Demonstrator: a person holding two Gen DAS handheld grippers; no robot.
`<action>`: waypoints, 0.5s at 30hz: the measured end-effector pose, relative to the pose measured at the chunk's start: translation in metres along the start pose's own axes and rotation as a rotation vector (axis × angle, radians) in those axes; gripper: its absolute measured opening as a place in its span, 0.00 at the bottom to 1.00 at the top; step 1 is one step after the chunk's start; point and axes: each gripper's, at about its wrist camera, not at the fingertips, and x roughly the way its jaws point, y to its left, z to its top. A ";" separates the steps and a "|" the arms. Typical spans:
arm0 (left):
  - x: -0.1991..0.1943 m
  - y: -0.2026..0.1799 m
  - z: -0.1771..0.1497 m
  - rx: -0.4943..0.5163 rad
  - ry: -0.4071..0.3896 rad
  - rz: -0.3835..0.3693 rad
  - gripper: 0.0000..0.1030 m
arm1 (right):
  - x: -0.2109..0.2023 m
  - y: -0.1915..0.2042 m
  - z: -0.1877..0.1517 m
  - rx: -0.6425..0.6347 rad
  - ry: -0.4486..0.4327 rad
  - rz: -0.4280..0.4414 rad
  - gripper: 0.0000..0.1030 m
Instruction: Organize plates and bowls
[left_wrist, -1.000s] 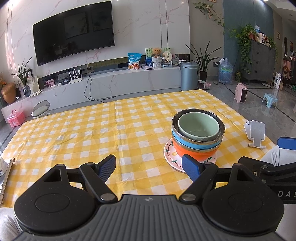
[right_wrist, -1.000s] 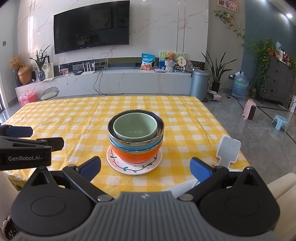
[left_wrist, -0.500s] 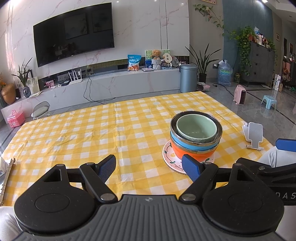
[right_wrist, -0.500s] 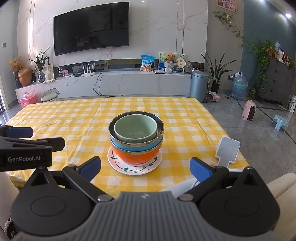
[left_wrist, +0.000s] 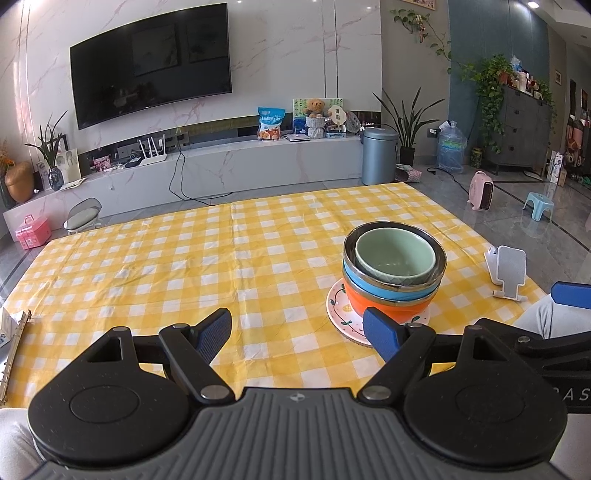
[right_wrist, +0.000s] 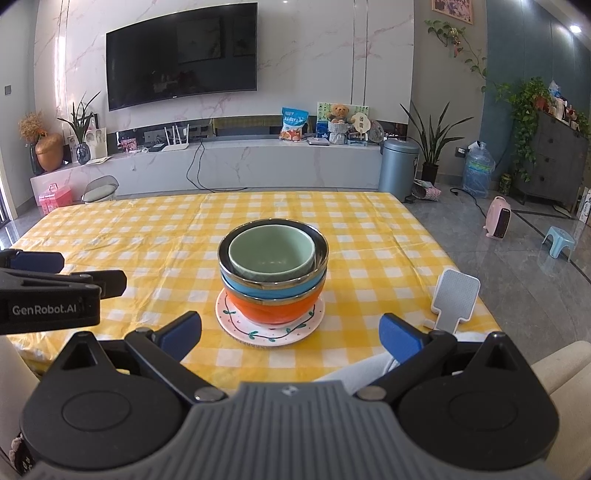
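Observation:
A stack stands on the yellow checked tablecloth (left_wrist: 184, 266): a pale green bowl (left_wrist: 394, 255) nested in a blue bowl (left_wrist: 391, 291), in an orange bowl (left_wrist: 384, 308), on a white patterned plate (left_wrist: 341, 314). In the right wrist view the green bowl (right_wrist: 271, 253), blue bowl (right_wrist: 269, 290), orange bowl (right_wrist: 271, 310) and plate (right_wrist: 266, 330) sit straight ahead. My left gripper (left_wrist: 297, 328) is open and empty, left of the stack and short of it. My right gripper (right_wrist: 290, 330) is open and empty, near the table's front edge, the stack beyond its fingers.
A white phone stand (left_wrist: 508, 271) (right_wrist: 454, 299) sits at the table's right front corner. A binder spine (left_wrist: 14, 350) lies at the left edge. The left gripper's body (right_wrist: 48, 295) shows at the left of the right wrist view. A TV console stands beyond.
Both views have drawn back and up very slightly; the stack sits a little lower and farther in frame. Both grippers stay open, and the stack has not moved.

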 end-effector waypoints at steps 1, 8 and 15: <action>0.000 0.000 0.000 -0.001 0.001 0.001 0.92 | 0.000 0.000 0.000 0.000 -0.001 0.000 0.97; -0.003 0.000 0.001 0.003 -0.006 0.001 0.92 | -0.002 -0.001 -0.002 0.003 -0.001 0.003 0.97; -0.003 0.000 0.001 -0.003 -0.008 0.003 0.92 | -0.003 -0.001 -0.002 0.007 0.000 0.003 0.97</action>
